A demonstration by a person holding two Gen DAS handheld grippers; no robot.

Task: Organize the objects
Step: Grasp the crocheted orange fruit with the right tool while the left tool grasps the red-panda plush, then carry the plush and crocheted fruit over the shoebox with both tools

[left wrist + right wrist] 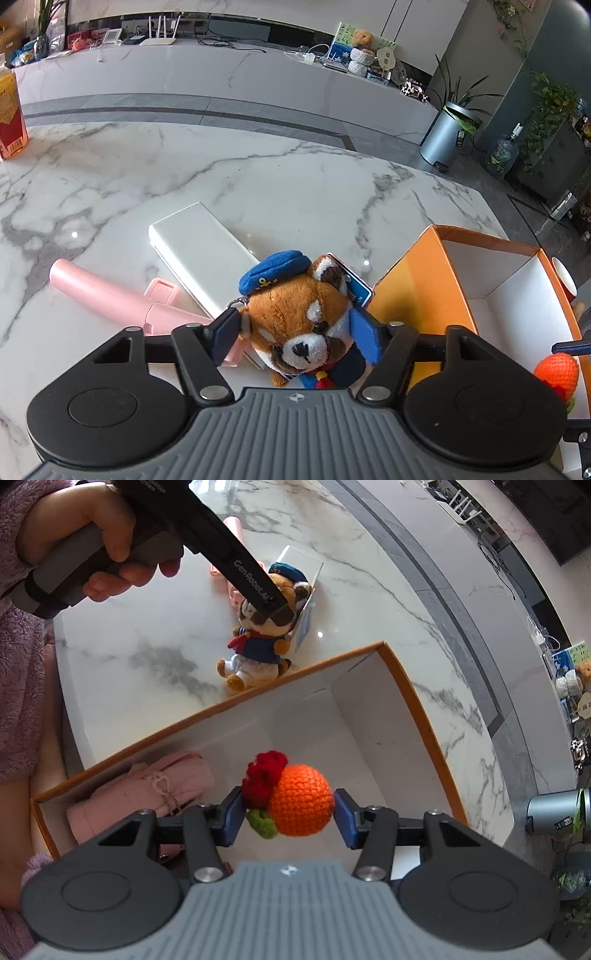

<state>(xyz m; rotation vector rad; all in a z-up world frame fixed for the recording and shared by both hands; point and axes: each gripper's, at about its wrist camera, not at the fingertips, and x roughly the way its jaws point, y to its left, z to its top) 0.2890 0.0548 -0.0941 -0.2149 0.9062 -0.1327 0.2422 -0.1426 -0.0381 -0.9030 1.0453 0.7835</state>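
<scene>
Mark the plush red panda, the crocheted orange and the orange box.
plush red panda (295,321): left wrist view, its face.
crocheted orange (301,799): right wrist view, its round body.
orange box (417,291): left wrist view, outer side wall.

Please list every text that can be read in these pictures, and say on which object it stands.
"GenRobot.AI": left gripper arm, seen from the right wrist.
Blue tag on the plush: too small to read.
Red-yellow carton: print blurred.
Nothing else is readable.
</scene>
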